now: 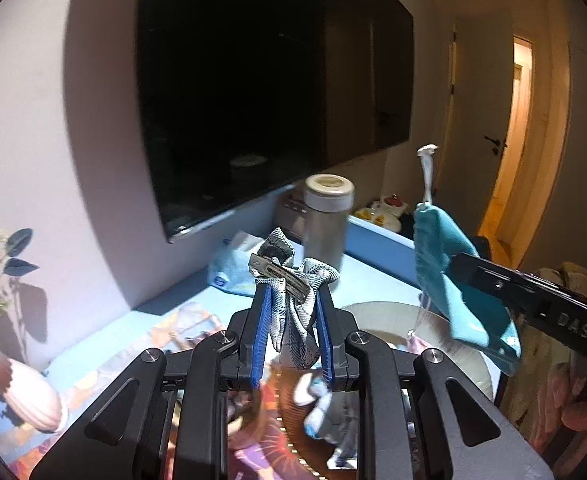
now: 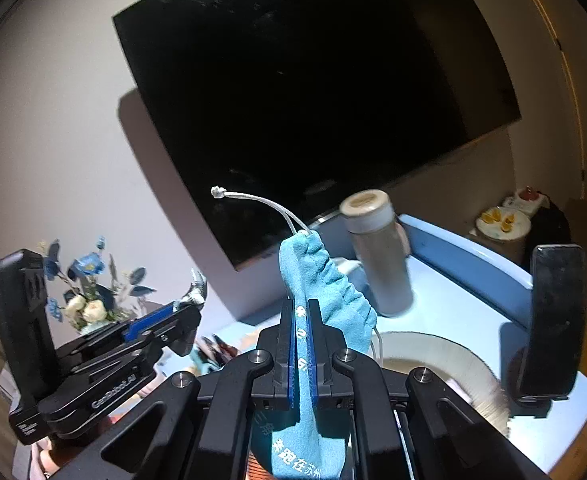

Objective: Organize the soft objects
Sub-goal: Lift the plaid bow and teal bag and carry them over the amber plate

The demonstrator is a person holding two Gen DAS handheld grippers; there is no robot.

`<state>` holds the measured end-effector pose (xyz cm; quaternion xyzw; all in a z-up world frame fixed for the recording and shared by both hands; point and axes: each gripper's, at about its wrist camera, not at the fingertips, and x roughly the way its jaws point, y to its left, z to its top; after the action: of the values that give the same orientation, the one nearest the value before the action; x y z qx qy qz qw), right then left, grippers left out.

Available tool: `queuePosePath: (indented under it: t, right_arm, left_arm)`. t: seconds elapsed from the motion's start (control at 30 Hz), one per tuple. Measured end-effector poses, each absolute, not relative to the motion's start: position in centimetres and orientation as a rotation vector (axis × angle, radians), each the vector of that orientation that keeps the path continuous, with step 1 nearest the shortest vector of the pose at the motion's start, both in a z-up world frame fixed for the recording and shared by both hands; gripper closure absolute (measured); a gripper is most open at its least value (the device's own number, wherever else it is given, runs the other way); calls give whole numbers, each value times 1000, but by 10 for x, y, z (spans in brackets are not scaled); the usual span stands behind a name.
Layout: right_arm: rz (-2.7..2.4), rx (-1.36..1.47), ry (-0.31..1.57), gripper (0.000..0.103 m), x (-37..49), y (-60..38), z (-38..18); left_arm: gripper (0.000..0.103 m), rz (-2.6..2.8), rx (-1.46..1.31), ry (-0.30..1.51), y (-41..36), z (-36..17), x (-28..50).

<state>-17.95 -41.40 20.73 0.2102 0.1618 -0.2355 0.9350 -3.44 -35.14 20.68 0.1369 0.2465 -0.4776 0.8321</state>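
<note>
My left gripper [image 1: 291, 300] is shut on a grey-and-white patterned cloth [image 1: 293, 320] with a metal tag; the cloth bunches above the blue pads and hangs below them. It is held above the light blue table [image 1: 373, 276]. My right gripper [image 2: 302, 308] is shut on a teal drawstring pouch [image 2: 325, 292] with white print, and its white cord [image 2: 253, 200] arcs up to a knot. In the left wrist view the right gripper [image 1: 453, 264] enters from the right with the pouch [image 1: 441, 264]. In the right wrist view the left gripper [image 2: 189, 308] is at the left, cloth [image 2: 195, 292] at its tip.
A grey cylindrical bottle [image 1: 327, 220] stands on the table below a wall-mounted dark screen [image 1: 253, 80]. A round pale woven basket [image 2: 433, 356] lies near the table's right end, beside a black upright stand [image 2: 553, 320]. A flower vase [image 1: 29, 396] stands at the left, a blue packet [image 1: 233, 264] by the wall.
</note>
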Motion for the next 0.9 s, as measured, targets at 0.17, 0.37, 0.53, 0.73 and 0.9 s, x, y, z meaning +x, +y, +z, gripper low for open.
queuePosePath:
  t: [0.17,0.37,0.53,0.73,0.9]
  right_arm:
    - [-525,437,373,98,-186,-426,199]
    - [-594,409,435,98,-181,-437,191]
    - [-637,399,507,99,-170,-447,181]
    - [-660,414,549,98,-166,-456,171]
    - [-647,463,581,62,-165,-461,165]
  left_arm:
    - [84,-1052,295,542,-362,201,-46]
    - [84,-1084,302,565,-368,195,-52]
    - [84,-1112,309,585,-370,187,-56]
    - [80,-1143,333,595,-373,178,-64]
    - [21,-1150,393,615,-378,171,-72]
